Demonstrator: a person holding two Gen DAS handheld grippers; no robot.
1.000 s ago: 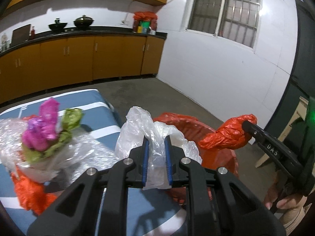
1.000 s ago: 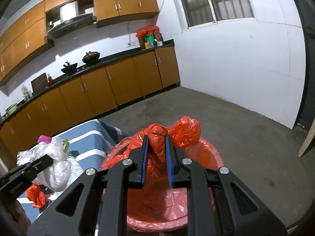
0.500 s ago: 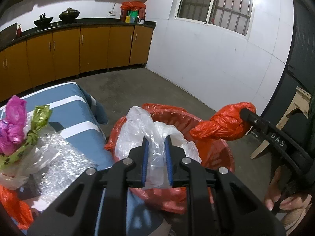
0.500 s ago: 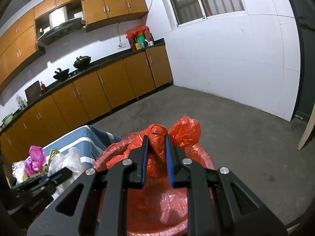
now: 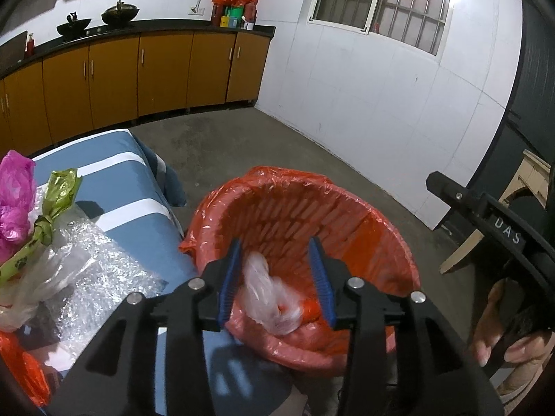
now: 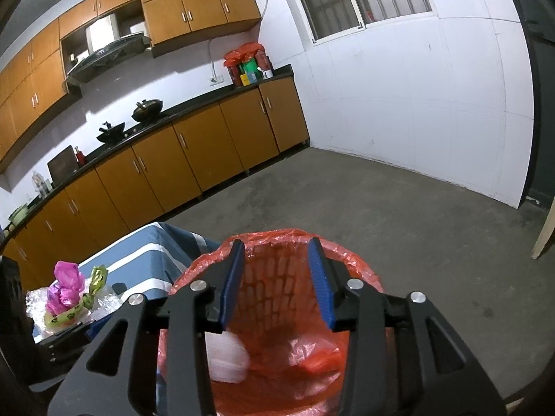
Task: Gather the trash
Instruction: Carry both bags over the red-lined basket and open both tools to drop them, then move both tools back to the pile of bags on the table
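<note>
From the left wrist, the left gripper (image 5: 275,277) hung over the near rim of the trash basket (image 5: 392,228), its jaws spread wide and holding nothing. The clear plastic bag (image 5: 269,294) lay blurred between the blue pads, inside the red-lined basket and close to its near wall. A second earlier that bag was clamped in closed jaws above the tabletop edge; since then the gripper had travelled over the basket and let go. The risk seemed to be the light bag catching on the liner's folded rim or on a pad and spilling out when the gripper pulled back. More trash remained on the striped tabletop (image 5: 114,159): a pink and green bundle (image 5: 20,201) and bubble wrap (image 5: 93,270) at its near left edge.

From the right wrist, the right gripper (image 6: 275,277) was likewise released and empty above the basket, with a red plastic wad (image 6: 319,360) and a pale lump resting at the bottom. Earlier those jaws pinched the red plastic. A careless retreat could, I judged, snag the thin liner (image 6: 350,263) and drag it off the rim.
</note>
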